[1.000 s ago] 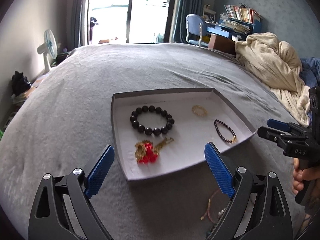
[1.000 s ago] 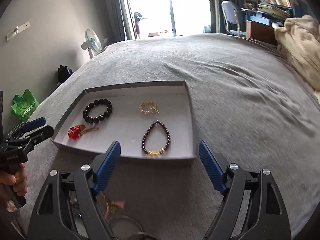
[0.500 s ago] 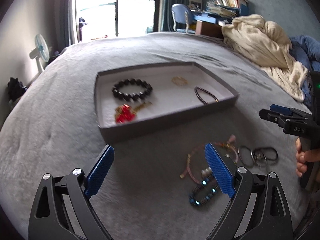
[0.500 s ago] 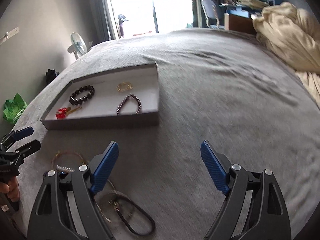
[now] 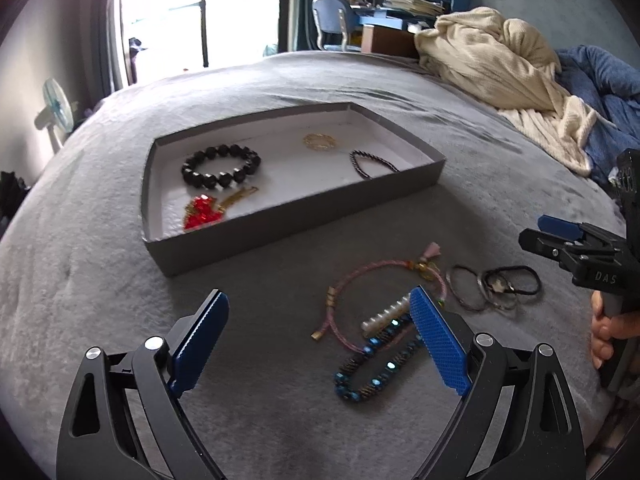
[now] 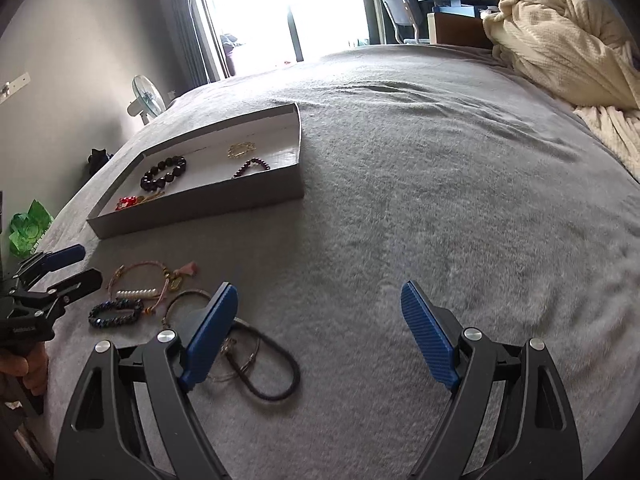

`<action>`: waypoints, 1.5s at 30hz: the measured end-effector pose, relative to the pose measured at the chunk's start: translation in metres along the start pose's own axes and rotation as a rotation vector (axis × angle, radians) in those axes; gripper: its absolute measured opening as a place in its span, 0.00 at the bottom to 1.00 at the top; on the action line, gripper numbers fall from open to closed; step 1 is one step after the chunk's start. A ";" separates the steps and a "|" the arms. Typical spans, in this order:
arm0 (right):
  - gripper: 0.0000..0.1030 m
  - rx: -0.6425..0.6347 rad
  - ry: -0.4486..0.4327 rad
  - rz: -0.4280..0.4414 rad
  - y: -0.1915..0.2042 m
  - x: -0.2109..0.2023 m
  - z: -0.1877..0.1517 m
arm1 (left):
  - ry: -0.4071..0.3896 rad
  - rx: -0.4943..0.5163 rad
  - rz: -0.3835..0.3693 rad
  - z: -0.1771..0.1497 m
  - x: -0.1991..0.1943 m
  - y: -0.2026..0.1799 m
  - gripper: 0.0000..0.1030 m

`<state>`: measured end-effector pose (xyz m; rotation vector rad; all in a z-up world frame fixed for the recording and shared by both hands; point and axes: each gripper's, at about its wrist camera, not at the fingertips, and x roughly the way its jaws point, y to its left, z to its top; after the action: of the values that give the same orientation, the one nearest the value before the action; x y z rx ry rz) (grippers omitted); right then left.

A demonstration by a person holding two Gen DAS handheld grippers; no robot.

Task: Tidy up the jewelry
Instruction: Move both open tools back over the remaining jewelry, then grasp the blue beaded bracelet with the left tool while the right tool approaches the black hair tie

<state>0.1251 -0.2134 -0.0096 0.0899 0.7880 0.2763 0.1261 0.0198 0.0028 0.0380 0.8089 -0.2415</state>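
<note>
Grey blanket-covered bed [image 5: 100, 280] carries a shallow grey cardboard tray [image 5: 296, 216] holding bracelets; loose pink, pearl and blue-beaded bracelets [image 5: 380, 320] lie just before it. Left gripper [image 5: 320, 340] and right gripper [image 6: 320, 332] both gape, empty.

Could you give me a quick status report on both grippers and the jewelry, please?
Left gripper and right gripper open, empty. Four pieces in tray; pink bracelet, blue beaded bracelet, dark bands loose on bed. Nothing blocking.
</note>
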 end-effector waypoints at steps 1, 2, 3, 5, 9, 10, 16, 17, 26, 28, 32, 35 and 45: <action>0.80 -0.002 -0.001 0.001 0.000 -0.001 -0.001 | 0.004 -0.001 -0.011 -0.002 0.000 -0.001 0.89; 0.80 -0.004 0.000 0.002 0.002 -0.002 -0.004 | 0.008 0.000 -0.021 -0.005 -0.001 -0.002 0.89; 0.80 -0.007 0.005 0.005 0.003 -0.003 -0.006 | 0.012 0.003 -0.027 -0.007 -0.001 -0.004 0.89; 0.80 -0.006 0.009 0.005 0.003 -0.004 -0.008 | 0.023 0.012 -0.037 -0.012 -0.002 -0.008 0.88; 0.80 0.002 0.013 0.004 0.002 -0.003 -0.009 | 0.023 0.032 -0.045 -0.016 -0.005 -0.014 0.80; 0.80 0.005 0.015 0.004 0.002 -0.003 -0.009 | 0.029 0.030 -0.053 -0.017 -0.004 -0.015 0.74; 0.80 0.008 0.017 0.003 0.002 -0.004 -0.012 | 0.060 -0.001 -0.081 -0.022 -0.001 -0.010 0.53; 0.80 0.007 0.018 0.003 0.002 -0.005 -0.013 | 0.060 -0.006 -0.084 -0.022 -0.001 -0.009 0.52; 0.78 -0.023 0.037 0.001 0.009 -0.003 -0.017 | 0.079 -0.116 -0.125 -0.022 0.003 0.011 0.46; 0.75 -0.039 0.049 -0.001 0.012 -0.001 -0.018 | 0.103 -0.091 -0.119 -0.023 0.007 0.006 0.43; 0.67 -0.063 0.072 -0.006 0.016 0.002 -0.020 | 0.120 -0.062 -0.101 -0.024 0.008 0.000 0.35; 0.60 -0.054 0.073 -0.010 0.014 0.003 -0.021 | 0.127 -0.047 -0.100 -0.026 0.007 -0.002 0.25; 0.29 -0.015 0.106 -0.007 0.004 0.006 -0.025 | 0.136 -0.039 -0.106 -0.035 -0.002 -0.005 0.14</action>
<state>0.1105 -0.2084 -0.0300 0.0590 0.8909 0.2818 0.0984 0.0194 -0.0198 -0.0251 0.9517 -0.3255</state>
